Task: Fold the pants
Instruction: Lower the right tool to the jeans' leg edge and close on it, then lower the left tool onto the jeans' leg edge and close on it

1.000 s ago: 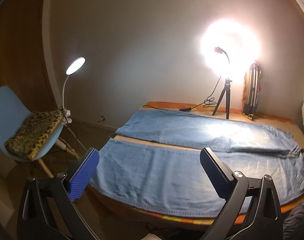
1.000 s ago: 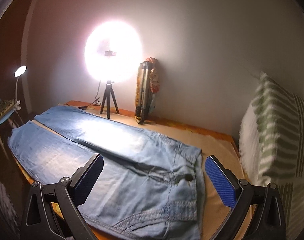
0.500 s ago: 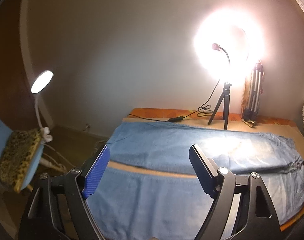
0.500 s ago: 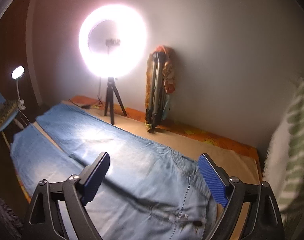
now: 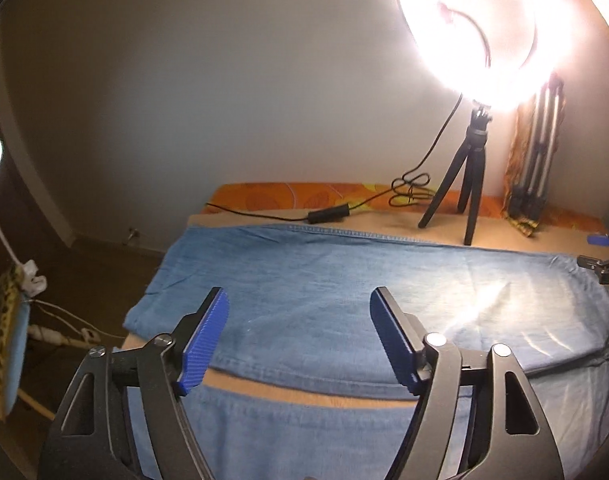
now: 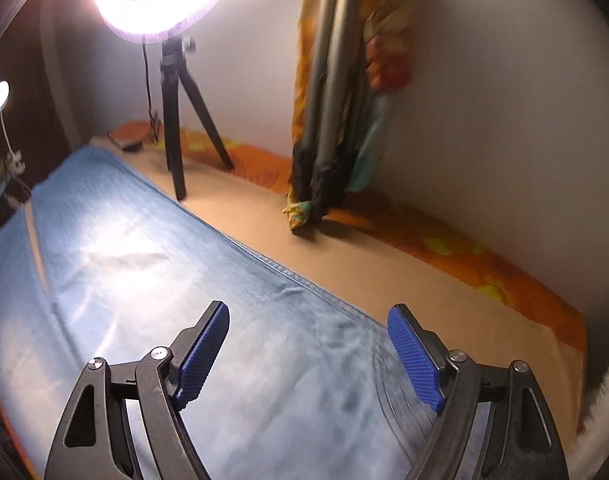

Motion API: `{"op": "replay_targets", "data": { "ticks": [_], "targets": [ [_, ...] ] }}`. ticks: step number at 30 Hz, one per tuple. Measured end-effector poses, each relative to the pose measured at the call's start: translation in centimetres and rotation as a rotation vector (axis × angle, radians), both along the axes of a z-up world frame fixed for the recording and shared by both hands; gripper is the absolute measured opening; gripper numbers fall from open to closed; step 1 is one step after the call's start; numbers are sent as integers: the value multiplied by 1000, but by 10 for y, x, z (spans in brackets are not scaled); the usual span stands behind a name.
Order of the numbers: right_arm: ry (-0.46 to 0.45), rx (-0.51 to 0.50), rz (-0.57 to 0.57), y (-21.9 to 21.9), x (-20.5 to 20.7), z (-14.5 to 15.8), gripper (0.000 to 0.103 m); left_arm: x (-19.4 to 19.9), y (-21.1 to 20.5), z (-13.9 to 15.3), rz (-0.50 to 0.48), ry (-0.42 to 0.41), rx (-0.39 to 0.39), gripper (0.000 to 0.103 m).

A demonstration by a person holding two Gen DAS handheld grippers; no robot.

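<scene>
Pants (image 5: 344, 280) spread flat on bed (image 6: 384, 264), ready for folding. Left tool (image 5: 296, 344) and right tool (image 6: 304, 354) poised above far leg, gaping and empty, jaws just narrowing.

A glaring ring light (image 5: 470, 20) on a small tripod (image 5: 468, 168) stands by the plain pale wall (image 5: 224, 80)

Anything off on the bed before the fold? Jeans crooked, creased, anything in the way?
Nothing stands out. The jeans lie flat, legs apart with a strip of the bed showing between them. The ring light tripod stands beside them, clear of the denim.
</scene>
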State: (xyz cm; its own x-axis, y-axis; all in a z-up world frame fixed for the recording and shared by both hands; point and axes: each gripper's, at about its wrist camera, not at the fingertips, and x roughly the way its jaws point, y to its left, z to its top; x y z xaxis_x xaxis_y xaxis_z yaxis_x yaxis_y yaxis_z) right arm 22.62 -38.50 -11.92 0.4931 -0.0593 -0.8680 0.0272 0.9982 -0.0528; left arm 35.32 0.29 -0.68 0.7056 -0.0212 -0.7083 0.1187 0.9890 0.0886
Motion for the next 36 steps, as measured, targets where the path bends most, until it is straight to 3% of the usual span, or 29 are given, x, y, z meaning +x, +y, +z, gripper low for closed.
{"op": "replay_targets", "data": {
  "ticks": [8, 18, 21, 24, 26, 29, 36],
  "targets": [
    [78, -79, 125, 6, 48, -55, 85, 39, -12, -32, -10, 59, 2, 71],
    [144, 9, 156, -9, 71, -83, 85, 55, -24, -63, -21, 108, -9, 71],
    [146, 41, 173, -7, 71, -84, 74, 60, -24, -68, -7, 113, -25, 71],
    [142, 98, 167, -5, 70, -84, 55, 65, -22, -71, 9, 127, -38, 71],
    [138, 99, 185, 3, 65, -80, 29, 68, -21, -72, 22, 129, -46, 71],
    [143, 66, 193, 16, 60, -75, 6, 72, -19, -73, 39, 132, -68, 71],
    [20, 17, 195, 44, 29, -24, 2, 81, -21, -70, 64, 125, -153, 72]
  ]
}}
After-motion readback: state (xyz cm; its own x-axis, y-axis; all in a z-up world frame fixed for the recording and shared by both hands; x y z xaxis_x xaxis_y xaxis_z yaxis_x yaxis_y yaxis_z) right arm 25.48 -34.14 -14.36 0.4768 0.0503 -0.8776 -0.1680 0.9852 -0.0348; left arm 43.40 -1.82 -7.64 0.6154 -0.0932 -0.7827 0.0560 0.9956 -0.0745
